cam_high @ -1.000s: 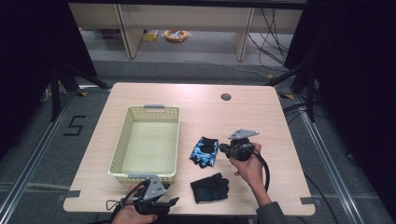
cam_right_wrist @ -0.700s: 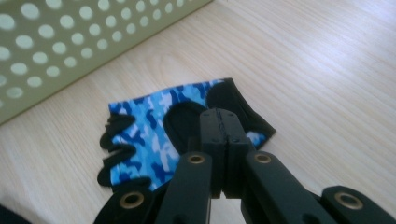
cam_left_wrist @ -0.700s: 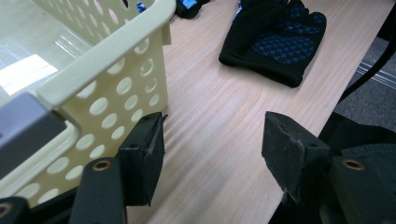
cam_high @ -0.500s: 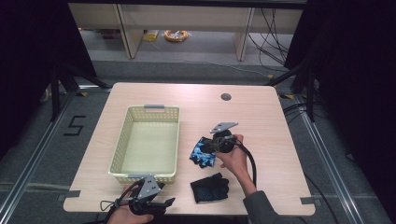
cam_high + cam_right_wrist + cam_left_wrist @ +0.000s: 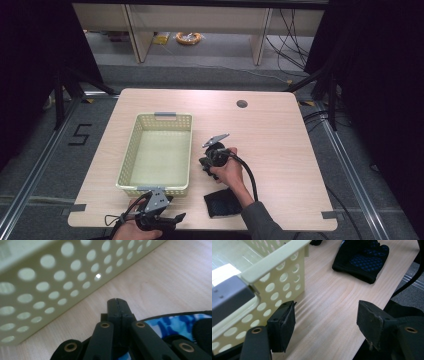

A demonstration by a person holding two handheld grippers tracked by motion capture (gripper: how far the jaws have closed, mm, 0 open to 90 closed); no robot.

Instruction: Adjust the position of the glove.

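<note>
Right tool [image 5: 116,301] pressed together over blue glove [image 5: 175,323]; left tool [image 5: 325,327] spread, empty.

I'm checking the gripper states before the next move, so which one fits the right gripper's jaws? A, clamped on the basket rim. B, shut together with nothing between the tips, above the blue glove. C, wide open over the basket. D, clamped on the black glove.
B: in the right gripper view the right gripper has its jaws pressed tip to tip, the blue glove beneath them, beside the basket.
</note>
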